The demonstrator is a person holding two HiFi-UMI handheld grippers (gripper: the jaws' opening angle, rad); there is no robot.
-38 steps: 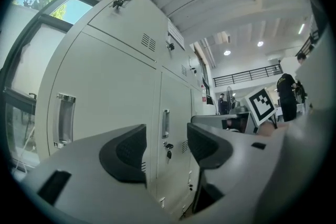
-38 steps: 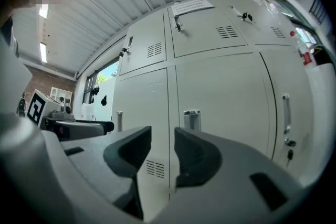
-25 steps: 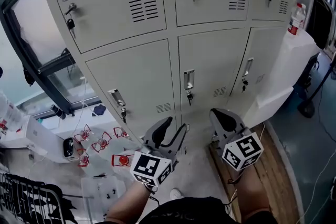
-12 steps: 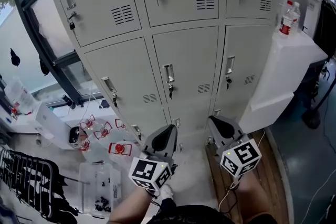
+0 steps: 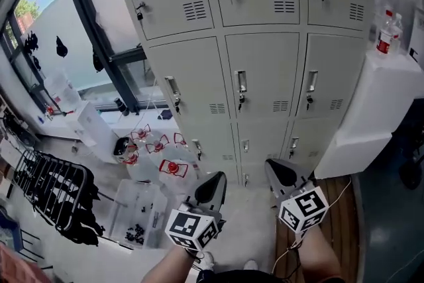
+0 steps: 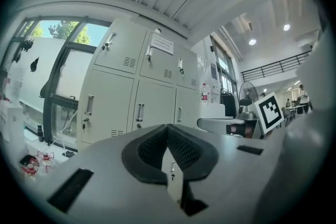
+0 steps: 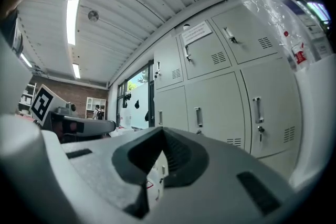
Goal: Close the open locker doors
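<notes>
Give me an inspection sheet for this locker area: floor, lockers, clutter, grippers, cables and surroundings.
Surface: pale floor, wooden strip at right.
Job's things: lockers; every door in view looks shut, keys hang in several locks.
Clutter: clear bin, red-and-white pieces, black wire rack on the floor at left.
Grippers: left gripper and right gripper both shut, jaws empty, short of the lockers.
Cables: thin wire trailing under the right gripper.
Surroundings: window at left; white cabinet at right with a bottle on top.
</notes>
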